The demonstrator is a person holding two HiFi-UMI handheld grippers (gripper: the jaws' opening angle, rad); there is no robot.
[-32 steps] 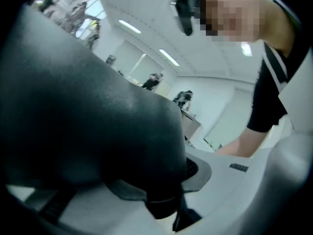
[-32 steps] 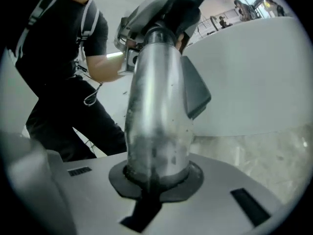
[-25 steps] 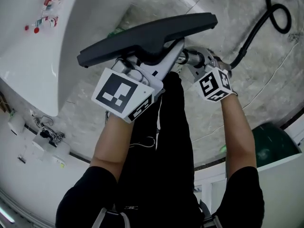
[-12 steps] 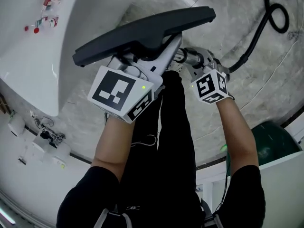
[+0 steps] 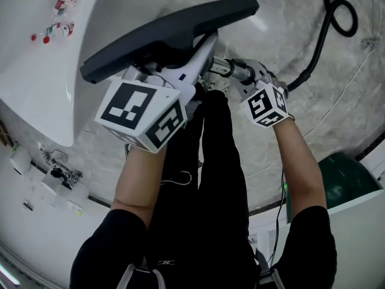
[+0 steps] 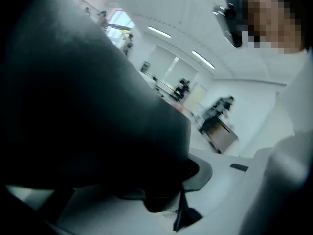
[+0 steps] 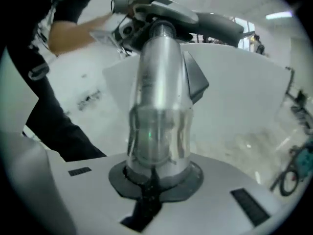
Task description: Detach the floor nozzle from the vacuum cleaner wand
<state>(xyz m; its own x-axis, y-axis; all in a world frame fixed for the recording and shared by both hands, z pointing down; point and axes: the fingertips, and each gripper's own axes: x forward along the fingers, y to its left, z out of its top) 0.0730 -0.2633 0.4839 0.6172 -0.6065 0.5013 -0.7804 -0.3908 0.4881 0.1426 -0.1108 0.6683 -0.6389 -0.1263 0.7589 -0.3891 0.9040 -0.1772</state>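
Observation:
The dark floor nozzle [image 5: 168, 32] is held up off the floor across the top of the head view. My left gripper [image 5: 174, 71] reaches under it from the left and is shut on its pale neck; the nozzle [image 6: 88, 111] fills the left gripper view as a dark mass. My right gripper [image 5: 240, 77] is shut on the shiny metal wand [image 5: 231, 68]. In the right gripper view the wand [image 7: 159, 97] runs from between the jaws up to the nozzle's neck [image 7: 164, 13]. I cannot tell whether wand and neck are still joined.
A black hose [image 5: 325, 35] loops over the marble floor at the top right. A white curved counter [image 5: 48, 71] with small bottles stands at the left. A green bin [image 5: 343, 182] sits at the lower right. The person's black trouser leg [image 5: 216, 161] is between the arms.
The left gripper has carried the nozzle leftward and upward in the head view. The right gripper with the wand has hardly moved.

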